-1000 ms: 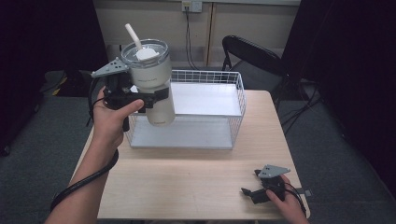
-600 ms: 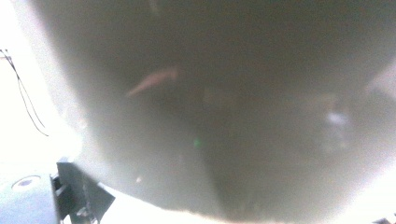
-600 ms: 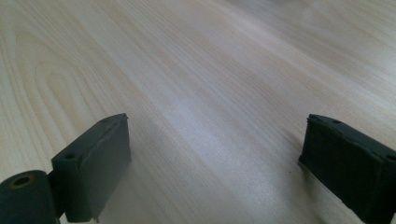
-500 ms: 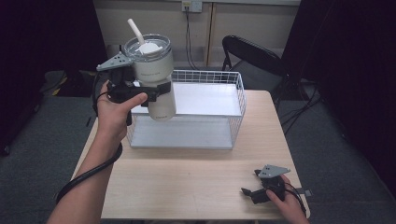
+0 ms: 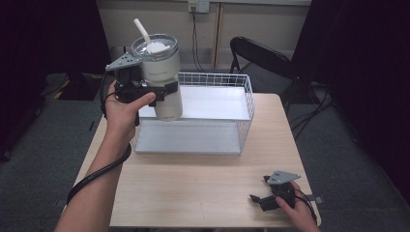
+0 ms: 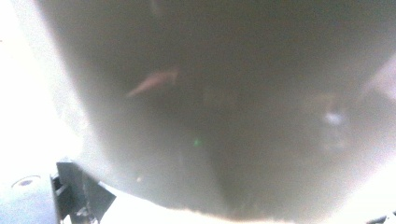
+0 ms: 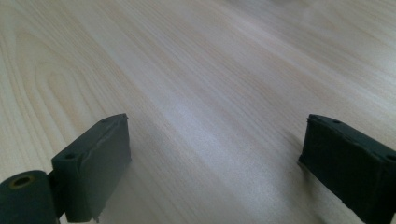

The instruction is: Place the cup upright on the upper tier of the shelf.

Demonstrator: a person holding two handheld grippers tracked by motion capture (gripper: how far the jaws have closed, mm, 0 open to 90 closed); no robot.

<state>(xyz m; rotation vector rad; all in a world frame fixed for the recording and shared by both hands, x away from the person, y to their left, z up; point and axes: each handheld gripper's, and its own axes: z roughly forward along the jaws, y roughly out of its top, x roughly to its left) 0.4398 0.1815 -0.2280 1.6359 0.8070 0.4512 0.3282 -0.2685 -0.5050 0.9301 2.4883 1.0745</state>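
above table (image 5: 193,188), raised left hand-held gripper (image 5: 167,91) clamps upright tumbler (image 5: 162,77).

A large tumbler (image 6: 224,107) is sitting very close to the lens, blurred and shaded grey-brown, its rounded wall narrowing toward a curved lower edge. A faint reddish streak is showing on that wall, up and to the left of the tumbler's middle, and a pale smudge is glinting toward its right side. To the left of the tumbler and below it, the surroundings are glaring white, too washed out to read. One dark jaw of the left hand-held gripper is rising just beside the tumbler's lower left edge; whether it is touching the wall cannot be told.
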